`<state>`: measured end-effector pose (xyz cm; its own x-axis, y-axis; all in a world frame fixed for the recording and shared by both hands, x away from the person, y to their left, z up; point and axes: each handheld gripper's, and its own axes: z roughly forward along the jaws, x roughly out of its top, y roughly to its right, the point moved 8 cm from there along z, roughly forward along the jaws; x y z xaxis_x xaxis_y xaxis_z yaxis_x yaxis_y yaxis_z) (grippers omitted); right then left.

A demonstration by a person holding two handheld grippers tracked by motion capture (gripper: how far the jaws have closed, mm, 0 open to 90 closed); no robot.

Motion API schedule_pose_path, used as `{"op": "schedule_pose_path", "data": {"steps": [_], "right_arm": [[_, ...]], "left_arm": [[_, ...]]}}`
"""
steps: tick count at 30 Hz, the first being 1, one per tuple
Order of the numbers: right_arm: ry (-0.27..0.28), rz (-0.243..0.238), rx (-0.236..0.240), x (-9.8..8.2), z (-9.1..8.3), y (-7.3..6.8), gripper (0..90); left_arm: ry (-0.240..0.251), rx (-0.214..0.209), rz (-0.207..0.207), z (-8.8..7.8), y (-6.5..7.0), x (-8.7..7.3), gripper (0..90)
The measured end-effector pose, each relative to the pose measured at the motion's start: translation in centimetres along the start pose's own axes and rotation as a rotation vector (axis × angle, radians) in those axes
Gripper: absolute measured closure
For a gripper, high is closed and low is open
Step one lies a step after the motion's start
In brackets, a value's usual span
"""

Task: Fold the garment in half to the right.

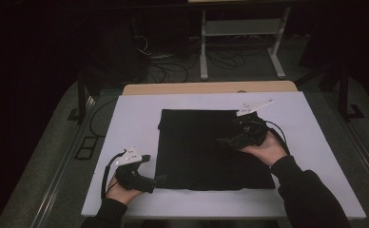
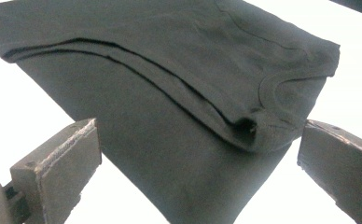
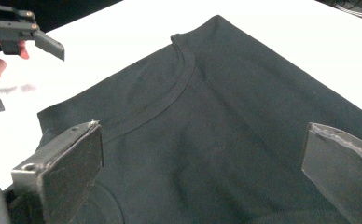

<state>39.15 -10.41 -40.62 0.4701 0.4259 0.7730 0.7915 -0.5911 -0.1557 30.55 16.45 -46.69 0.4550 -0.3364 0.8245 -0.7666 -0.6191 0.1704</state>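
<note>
A dim room with cables on the floor surrounds a white tabletop (image 1: 125, 123) carrying a folded black T-shirt (image 1: 197, 147) at its middle. The left tongs (image 1: 160, 179), jaws apart, sit just off its near-left corner, nearer an edge. The right tongs (image 1: 223, 141), jaws apart, hover over the shirt's right half. No containers here.

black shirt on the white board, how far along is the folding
Done: the black shirt already lies as a folded square on the white board. In hand: nothing; the left gripper sits open at its near-left corner, the right gripper open above the cloth. Left: probably another fold.
</note>
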Motion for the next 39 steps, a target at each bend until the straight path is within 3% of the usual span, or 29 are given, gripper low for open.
{"op": "schedule_pose_path", "data": {"steps": [28,39], "right_arm": [[-0.026,-0.03,0.019,4.5,5.5,1.4,0.0],[-0.044,-0.056,0.033,7.3,8.0,0.9,0.0]], "left_arm": [[-0.084,-0.006,-0.007,-0.4,0.3,-2.2,0.0],[-0.121,-0.013,-0.007,-0.1,0.6,-2.9,0.0]]}}
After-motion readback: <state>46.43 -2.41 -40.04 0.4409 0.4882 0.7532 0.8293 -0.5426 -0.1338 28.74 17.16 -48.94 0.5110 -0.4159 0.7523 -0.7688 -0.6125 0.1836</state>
